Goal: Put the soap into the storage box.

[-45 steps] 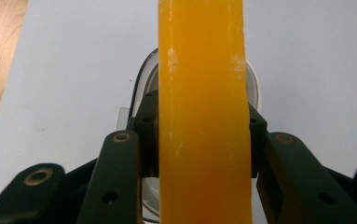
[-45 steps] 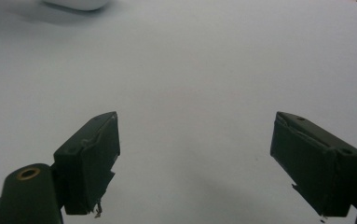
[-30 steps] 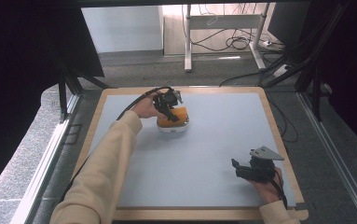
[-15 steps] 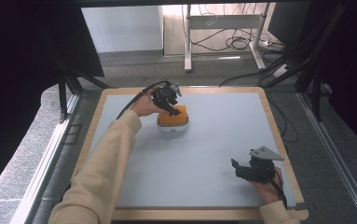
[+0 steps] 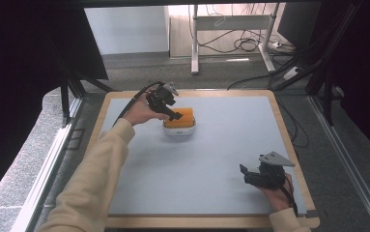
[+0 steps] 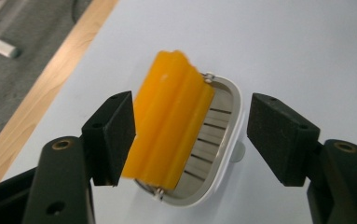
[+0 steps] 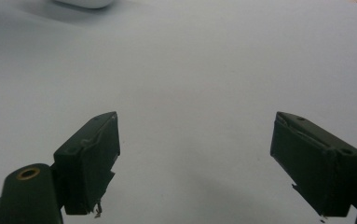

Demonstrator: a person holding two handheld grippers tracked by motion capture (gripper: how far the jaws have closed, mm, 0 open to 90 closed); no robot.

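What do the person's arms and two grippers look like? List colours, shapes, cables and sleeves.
The left gripper is black, with a black cable trailing from it. The left arm wears a long cream sleeve. The right gripper is black too and carries a grey three-cornered plate. In the gripper views the jaws are blocky black pads; brass-coloured rings sit in their arms.

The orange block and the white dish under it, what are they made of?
The orange block looks like soap or wax: smooth, slightly see-through, with soft ridges. The white dish looks like glossy plastic with rounded edges. Inside it sits a shiny slotted plate, probably metal, since it reflects like a mirror.
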